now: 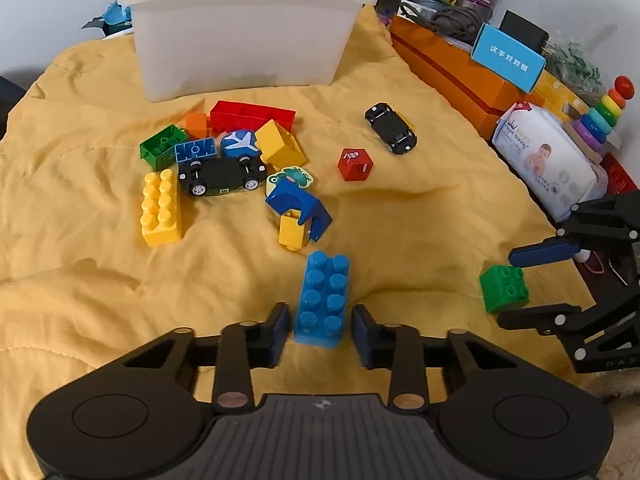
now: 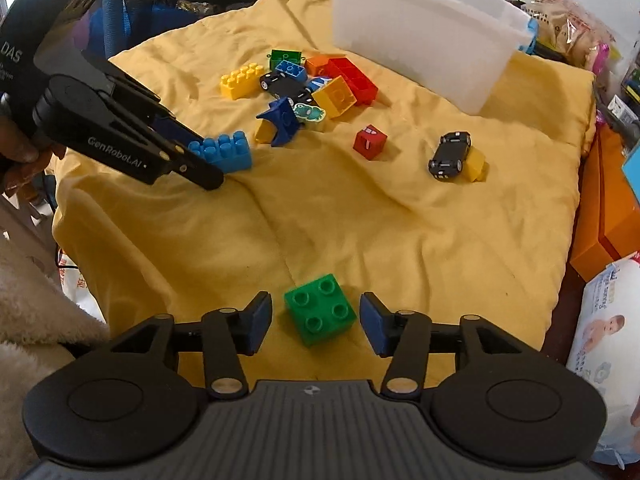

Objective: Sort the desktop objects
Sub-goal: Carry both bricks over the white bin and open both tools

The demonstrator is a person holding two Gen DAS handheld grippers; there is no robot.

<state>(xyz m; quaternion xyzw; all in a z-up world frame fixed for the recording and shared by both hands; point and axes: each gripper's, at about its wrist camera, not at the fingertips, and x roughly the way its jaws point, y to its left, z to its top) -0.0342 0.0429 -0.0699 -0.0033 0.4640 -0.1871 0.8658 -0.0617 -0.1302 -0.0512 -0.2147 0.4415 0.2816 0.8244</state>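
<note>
- A long yellow brick point(image 1: 161, 209) lies studs-up at the left of a toy cluster on a rumpled yellow quilt point(image 1: 60, 128), seen from the left wrist camera.
- Beside it, an overturned black toy car point(image 1: 222, 176) rests wheels-up among a green brick point(image 1: 163, 147), a red brick point(image 1: 252, 116), a round airplane tile point(image 1: 239, 143) and a blue arch block point(image 1: 298, 208).
- Behind the cluster stands a translucent white bin point(image 1: 244, 32); neither view shows its inside.
- The left gripper point(image 1: 320, 330) has its fingers apart on either side of a light-blue eight-stud brick point(image 1: 323, 298), not touching it; the right wrist view shows the same gripper point(image 2: 214, 160) from the side, low on the quilt at that brick point(image 2: 224, 151).
- A red cube point(image 1: 355, 165) sits alone near the middle, with a second black car point(image 1: 391, 128) beyond it, upright.
- Only the right wrist view reveals a yellow block point(image 2: 476, 164) touching that car point(image 2: 450, 155).
- The right gripper point(image 2: 316, 322) straddles a green four-stud brick point(image 2: 320, 308), fingers spread and clear of it.
- At far right, the left view alone shows a rainbow stacking toy point(image 1: 604, 116) and a wipes pack point(image 1: 548, 160).
</note>
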